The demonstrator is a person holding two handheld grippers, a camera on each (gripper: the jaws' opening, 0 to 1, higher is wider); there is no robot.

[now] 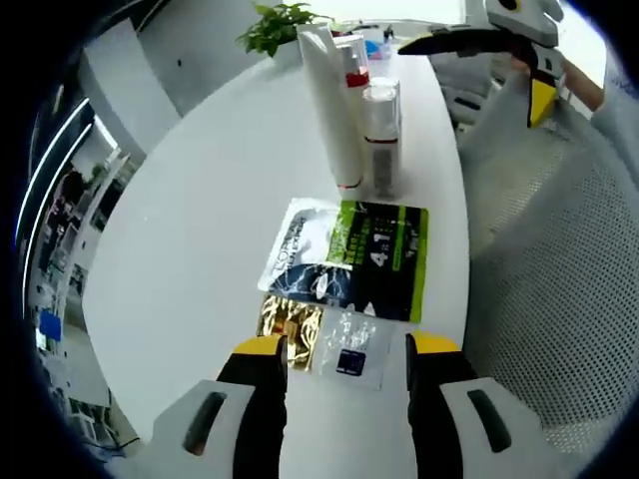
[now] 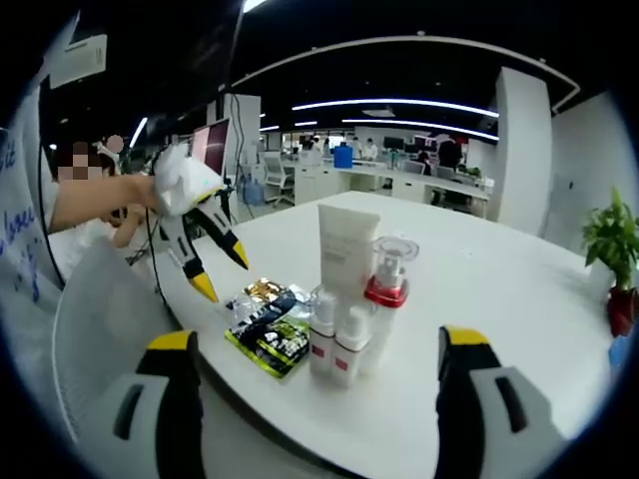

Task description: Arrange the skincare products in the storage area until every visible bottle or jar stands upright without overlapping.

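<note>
Both the left gripper [image 1: 345, 351] and right gripper [image 2: 315, 344] are hanging open, empty; small bottles [image 2: 336, 339] are hiding behind the tall tube [image 1: 331, 105] (labels unreadable).

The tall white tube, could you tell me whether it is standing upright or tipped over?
Upright: the white tube stands on its cap end on the table, above the bottles beside it.

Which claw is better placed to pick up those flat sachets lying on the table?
Left, probably. The left claw hangs open right over the sachets; the right claw faces the upright bottles, sachets off to its side.
</note>
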